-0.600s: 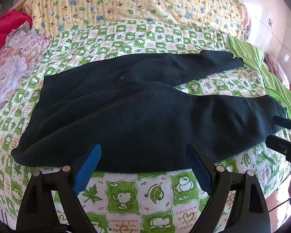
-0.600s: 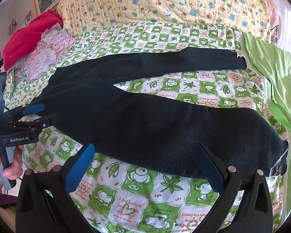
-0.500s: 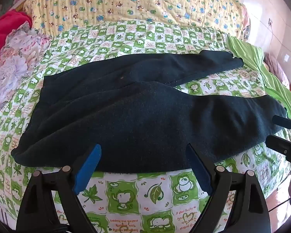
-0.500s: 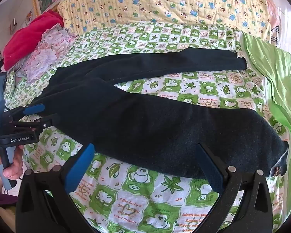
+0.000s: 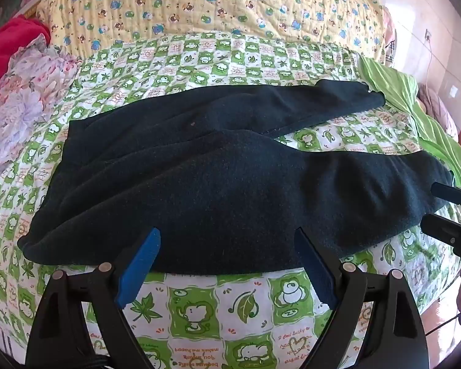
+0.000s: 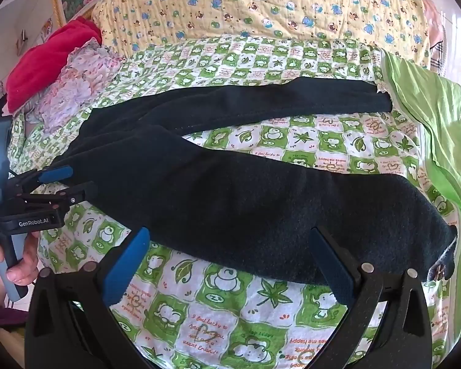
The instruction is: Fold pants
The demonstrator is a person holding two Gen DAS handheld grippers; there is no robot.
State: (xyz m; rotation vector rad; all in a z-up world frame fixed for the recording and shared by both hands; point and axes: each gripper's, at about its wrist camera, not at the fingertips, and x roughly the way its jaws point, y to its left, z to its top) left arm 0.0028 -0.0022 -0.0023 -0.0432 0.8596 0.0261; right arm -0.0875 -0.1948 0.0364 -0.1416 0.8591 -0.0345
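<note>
the pants (image 5: pixel 230 184) are plain dark navy, near black, with a pale lining just showing at the cuff by the bed's right edge. the sheet (image 5: pixel 218 301) under them is a green and white check with frogs, leaves and small red lettering. the quilt (image 5: pixel 212 3) along the far edge is pale yellow, dotted with blue, green and brown animals. toward the far left corner lie a red cloth (image 6: pixel 46 58) and a pink and lilac floral cloth (image 5: pixel 21 98). a plain lime green cloth (image 6: pixel 430 117) runs along the right edge. both grippers have black frames with blue pads (image 5: pixel 138 264).
</note>
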